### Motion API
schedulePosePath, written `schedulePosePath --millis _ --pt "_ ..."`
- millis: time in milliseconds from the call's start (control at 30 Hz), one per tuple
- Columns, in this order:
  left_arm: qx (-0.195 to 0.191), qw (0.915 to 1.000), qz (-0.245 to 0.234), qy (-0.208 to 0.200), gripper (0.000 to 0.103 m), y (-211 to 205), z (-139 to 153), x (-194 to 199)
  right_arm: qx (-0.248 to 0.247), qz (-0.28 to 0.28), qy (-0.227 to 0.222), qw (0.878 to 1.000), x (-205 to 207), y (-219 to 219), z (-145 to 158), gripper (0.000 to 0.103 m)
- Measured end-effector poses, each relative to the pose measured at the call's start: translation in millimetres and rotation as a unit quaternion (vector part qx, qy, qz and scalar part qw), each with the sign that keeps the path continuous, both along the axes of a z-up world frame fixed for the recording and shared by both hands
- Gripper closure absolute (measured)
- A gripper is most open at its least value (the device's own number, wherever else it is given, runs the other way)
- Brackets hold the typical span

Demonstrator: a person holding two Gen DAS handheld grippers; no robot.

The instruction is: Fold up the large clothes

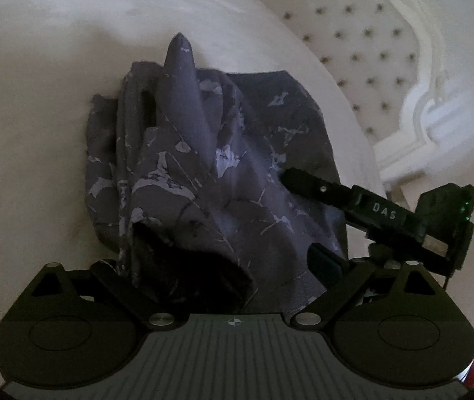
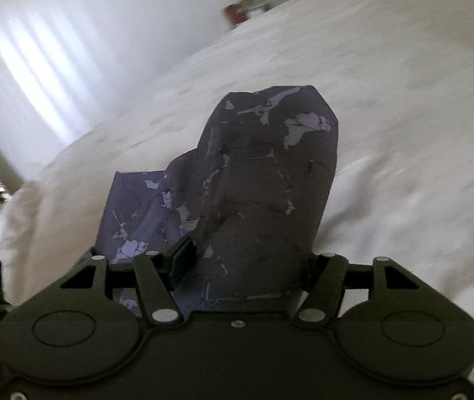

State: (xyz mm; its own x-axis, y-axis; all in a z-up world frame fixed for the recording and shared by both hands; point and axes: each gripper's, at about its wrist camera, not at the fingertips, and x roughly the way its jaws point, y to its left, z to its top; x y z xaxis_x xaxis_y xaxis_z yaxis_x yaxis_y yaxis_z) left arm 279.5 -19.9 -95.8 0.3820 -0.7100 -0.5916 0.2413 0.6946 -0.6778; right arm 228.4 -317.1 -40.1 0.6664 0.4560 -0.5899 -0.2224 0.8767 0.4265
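On the white bed (image 1: 37, 133) lies a bunched dark patterned garment (image 1: 203, 166). Both the left hand-held gripper (image 1: 223, 266) and the right hand-held gripper (image 2: 246, 260) grasp its cloth, lifting folds.

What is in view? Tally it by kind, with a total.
Purple patterned garment: 1
Grippers: 2, left gripper and right gripper
White bed: 1
Tufted headboard: 1
Total: 5
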Motion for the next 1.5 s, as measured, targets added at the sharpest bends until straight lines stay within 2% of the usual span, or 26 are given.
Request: schedulePosePath --millis 100,200,267,300,333,433,533,633,767,967,1067,1133,1267,1367,1500 --pt "0.017 0.9998 -0.005 -0.004 0.009 -14 -4 12 -0.008 -0.026 -0.001 1.000 10 -16 -1 0.035" --pt "0.056 0.9984 -0.002 0.003 0.009 -6 -20 6 -0.028 -0.027 0.009 0.999 16 -10 -15 0.027" --pt "0.066 0.9978 0.006 0.010 0.010 7 -35 2 -0.069 -0.025 0.018 0.997 19 13 -26 0.011" --pt "0.049 0.9987 0.010 0.012 0.011 17 -42 -1 -0.091 -0.026 0.019 0.995 20 23 -34 0.008" --pt "0.037 0.9992 0.015 0.011 0.017 23 -43 -2 -0.098 -0.029 0.019 0.995 20 28 -40 0.003" --pt "0.034 0.9992 0.018 0.006 0.019 32 -41 -7 -0.098 -0.042 0.026 0.994 24 36 -46 0.001" --pt "0.049 0.9987 0.016 -0.006 0.019 30 -35 -13 -0.083 -0.047 0.029 0.995 23 29 -44 0.001" --pt "0.074 0.9962 0.022 -0.040 0.019 23 -16 -15 -0.068 -0.062 0.029 0.995 15 17 -37 0.001" --pt "0.133 0.9842 0.032 -0.112 0.017 29 14 -45 -0.067 -0.094 0.009 0.993 -19 10 -26 0.001" --pt "0.198 0.9622 0.046 -0.181 0.006 26 51 -82 -0.055 -0.148 -0.030 0.987 -81 13 -7 0.001" --pt "0.230 0.9517 0.046 -0.199 0.006 19 64 -102 -0.052 -0.166 -0.054 0.983 -110 22 5 0.001" --pt "0.251 0.9446 0.047 -0.206 0.006 14 70 -115 -0.067 -0.177 -0.074 0.979 -128 34 15 0.001" --pt "0.273 0.9355 0.044 -0.219 0.006 6 81 -139 -0.095 -0.202 -0.085 0.971 -163 54 28 0.001" --pt "0.284 0.9309 0.036 -0.226 0.006 2 85 -157 -0.080 -0.214 -0.080 0.970 -189 60 34 0.001" --pt "0.285 0.9302 0.041 -0.228 0.006 3 90 -177 -0.069 -0.228 -0.076 0.968 -215 66 40 0.001"
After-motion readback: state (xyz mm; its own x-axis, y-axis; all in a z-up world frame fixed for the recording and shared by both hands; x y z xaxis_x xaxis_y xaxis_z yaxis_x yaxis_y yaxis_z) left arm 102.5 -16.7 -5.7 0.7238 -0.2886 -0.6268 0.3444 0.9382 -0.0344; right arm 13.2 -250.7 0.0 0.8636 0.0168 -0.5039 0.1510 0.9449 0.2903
